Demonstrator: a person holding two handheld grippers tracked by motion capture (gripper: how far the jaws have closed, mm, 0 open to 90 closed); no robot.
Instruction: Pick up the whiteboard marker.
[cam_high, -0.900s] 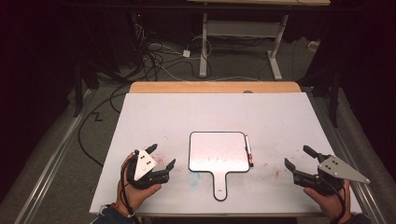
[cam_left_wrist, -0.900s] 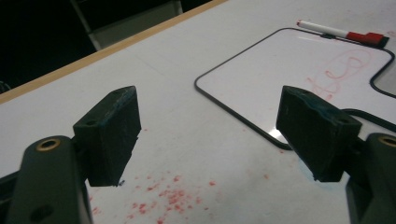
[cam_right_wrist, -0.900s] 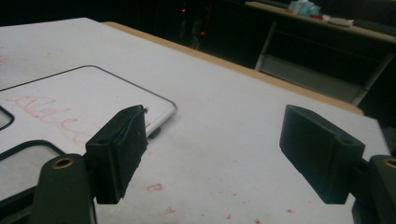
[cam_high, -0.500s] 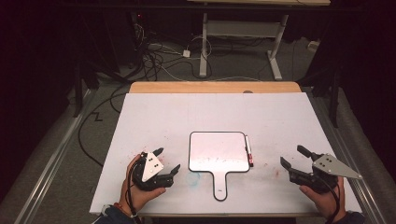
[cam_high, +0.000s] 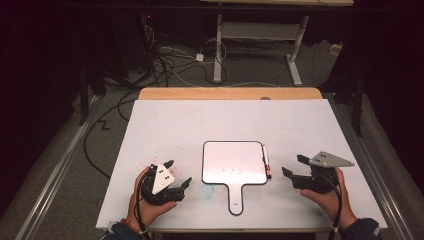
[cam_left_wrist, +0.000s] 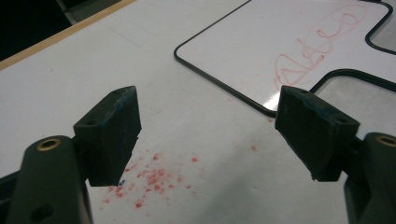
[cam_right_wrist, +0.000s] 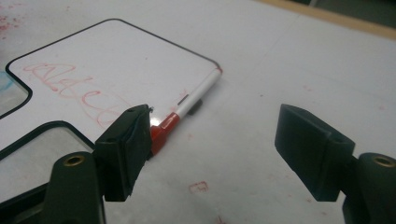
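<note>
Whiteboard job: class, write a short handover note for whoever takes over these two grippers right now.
Left gripper: open, empty, low over the table left of the whiteboard.
Right gripper: open, empty, right of the marker.
Whiteboard lies flat mid-table, handle toward the person, red scribble on it. Capped marker lies along its right edge.
Done: nothing gripped yet.
Left: probably pick up the marker with the right gripper and steady the whiteboard.

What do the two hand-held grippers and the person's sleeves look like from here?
Both grippers are black with two blocky jaws. The left gripper carries a grey three-cornered plate with small dark holes; the right gripper has a matching plate. A thin black cable trails from each along the wrist. Brass-coloured rings sit at the jaw bases in the gripper views. Dark sleeves cover both forearms, with a reddish band at the left wrist.
</note>
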